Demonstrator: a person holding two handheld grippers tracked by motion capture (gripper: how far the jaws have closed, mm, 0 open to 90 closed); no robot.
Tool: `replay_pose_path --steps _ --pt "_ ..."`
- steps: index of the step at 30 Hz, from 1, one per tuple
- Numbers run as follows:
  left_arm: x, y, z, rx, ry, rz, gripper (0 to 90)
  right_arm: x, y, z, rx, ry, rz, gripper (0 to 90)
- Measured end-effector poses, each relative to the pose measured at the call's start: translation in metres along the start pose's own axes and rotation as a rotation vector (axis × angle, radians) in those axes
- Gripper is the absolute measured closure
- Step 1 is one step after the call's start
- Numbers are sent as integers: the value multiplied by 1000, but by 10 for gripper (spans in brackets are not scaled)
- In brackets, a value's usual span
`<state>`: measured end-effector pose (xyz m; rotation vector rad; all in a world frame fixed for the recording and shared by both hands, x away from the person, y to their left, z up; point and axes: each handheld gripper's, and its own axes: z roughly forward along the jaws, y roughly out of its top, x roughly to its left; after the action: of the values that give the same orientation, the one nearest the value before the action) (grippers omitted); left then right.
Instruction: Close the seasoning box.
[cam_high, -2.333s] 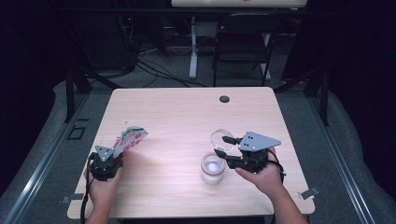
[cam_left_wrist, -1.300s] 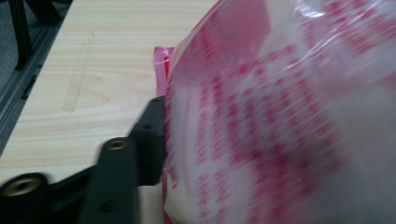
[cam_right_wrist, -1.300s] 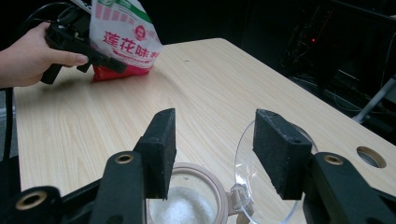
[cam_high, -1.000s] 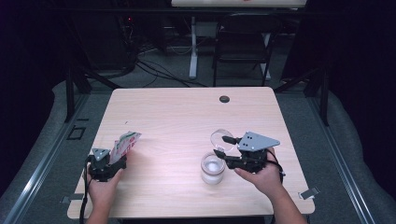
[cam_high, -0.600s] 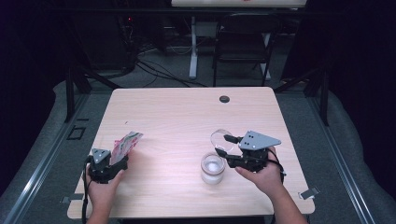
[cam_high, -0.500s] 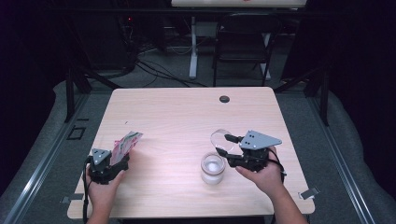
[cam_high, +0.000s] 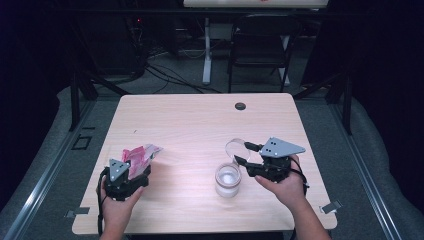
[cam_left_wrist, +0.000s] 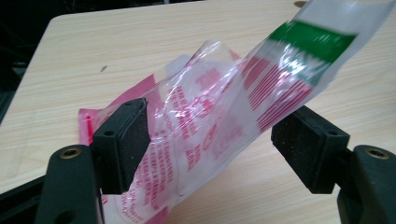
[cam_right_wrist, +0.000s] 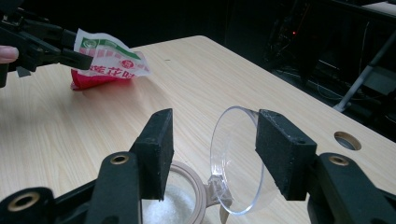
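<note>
the left tool (cam_left_wrist: 219, 149) stands with its jaws wide and they have just been opening; the crinkled clear-and-red packet (cam_left_wrist: 219, 107) runs between the pads (cam_left_wrist: 123, 140), draped against the left one and apart from the right one, so it is released rather than gripped. in the high view that left tool (cam_high: 131, 172) sits near the table's (cam_high: 200, 125) front left corner, with the packet (cam_high: 140, 154) lying on the wood just beyond it. the right tool (cam_right_wrist: 212, 154) has its jaws spread as well, on either side of the clear hinged lid (cam_right_wrist: 236, 163) of a small jar (cam_right_wrist: 180, 193); the lid stands up on edge, close to the right pad, though i cannot tell whether it touches, and nothing is being squeezed. in the high view the right tool (cam_high: 245, 155) hovers by the jar (cam_high: 228, 180) near the front edge, right of the middle, with white grains inside. judging from this, the packet has been set aside and the step in hand is shutting the jar. the next move likely calls for the right tool to tip the lid forward and press it down onto the rim, gently, so that the light jar does not slide or spill.
</note>
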<state>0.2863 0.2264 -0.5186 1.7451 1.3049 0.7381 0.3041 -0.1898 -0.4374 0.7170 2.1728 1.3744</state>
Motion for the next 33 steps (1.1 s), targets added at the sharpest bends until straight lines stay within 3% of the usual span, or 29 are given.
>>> replay_pose_path --steps 8,14,25,33 --pt "-21 1 0 2 -51 50 277 -5 1 -5 -3 -17 12 474" --pt "-35 -1 5 18 -78 94 277 -12 0 -10 -19 -26 55 492" --pt "-58 -4 10 44 -126 161 277 -25 -12 -2 36 -43 116 481" --pt "-63 -5 11 49 -137 174 278 -28 -21 12 80 -26 144 522"
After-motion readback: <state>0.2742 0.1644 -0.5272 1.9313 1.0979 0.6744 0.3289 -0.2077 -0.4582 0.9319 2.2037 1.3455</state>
